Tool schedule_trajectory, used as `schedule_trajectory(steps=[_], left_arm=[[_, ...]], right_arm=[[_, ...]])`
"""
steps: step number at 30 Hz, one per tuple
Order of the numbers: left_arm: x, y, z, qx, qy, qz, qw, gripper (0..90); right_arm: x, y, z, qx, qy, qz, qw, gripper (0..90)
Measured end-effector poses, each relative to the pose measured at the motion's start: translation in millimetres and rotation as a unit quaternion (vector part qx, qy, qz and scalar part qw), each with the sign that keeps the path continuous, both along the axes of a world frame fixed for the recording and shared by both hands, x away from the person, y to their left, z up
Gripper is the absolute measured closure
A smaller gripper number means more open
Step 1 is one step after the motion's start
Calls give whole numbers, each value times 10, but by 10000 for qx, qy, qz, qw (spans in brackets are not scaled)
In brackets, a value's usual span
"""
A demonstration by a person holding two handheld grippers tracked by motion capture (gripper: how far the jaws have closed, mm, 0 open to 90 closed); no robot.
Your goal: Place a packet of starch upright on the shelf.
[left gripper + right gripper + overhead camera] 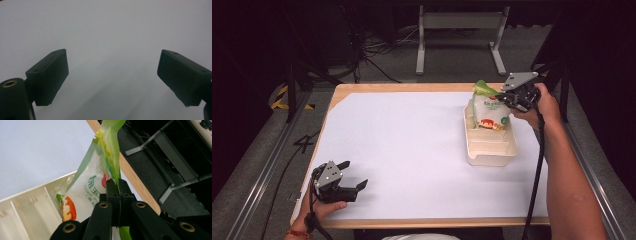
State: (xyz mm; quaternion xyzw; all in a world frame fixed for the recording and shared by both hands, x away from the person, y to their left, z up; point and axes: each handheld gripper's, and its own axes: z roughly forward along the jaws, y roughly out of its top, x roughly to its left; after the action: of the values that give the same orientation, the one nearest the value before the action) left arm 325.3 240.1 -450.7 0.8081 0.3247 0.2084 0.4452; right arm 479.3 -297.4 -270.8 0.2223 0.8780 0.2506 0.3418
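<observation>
A white and green corn starch bag (pixel 488 109) (pixel 92 185) hangs over the far compartment of a cream divided tray (pixel 490 150) (pixel 27 215) at the table's right. My right gripper (pixel 503 95) (pixel 118 185) is shut on the bag's green top edge, which is pinched thin between the black jaws. The bag's lower end dips into the tray. My left gripper (pixel 354 174) (pixel 112 75) rests near the front left corner of the table, jaws wide apart over bare white surface with nothing between them.
A white sheet (pixel 412 150) covers the wooden table (pixel 343 91). Beyond the far edge stand a grey metal frame (pixel 459 30) and loose cables (pixel 372 50) on the floor. Dark rails run along both sides of the table.
</observation>
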Motion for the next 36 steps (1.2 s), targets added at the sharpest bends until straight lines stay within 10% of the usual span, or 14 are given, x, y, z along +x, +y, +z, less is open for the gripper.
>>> schedule_trajectory(steps=[29,36], left_arm=[[2,-5,4,2,-5,4,10000,110],[11,-11,4,21,-2,14,10000,110]], right_arm=[[-29,-4,-226,175,127,-45,9998,881],[-13,41,-213,227,-162,-60,9996,891]])
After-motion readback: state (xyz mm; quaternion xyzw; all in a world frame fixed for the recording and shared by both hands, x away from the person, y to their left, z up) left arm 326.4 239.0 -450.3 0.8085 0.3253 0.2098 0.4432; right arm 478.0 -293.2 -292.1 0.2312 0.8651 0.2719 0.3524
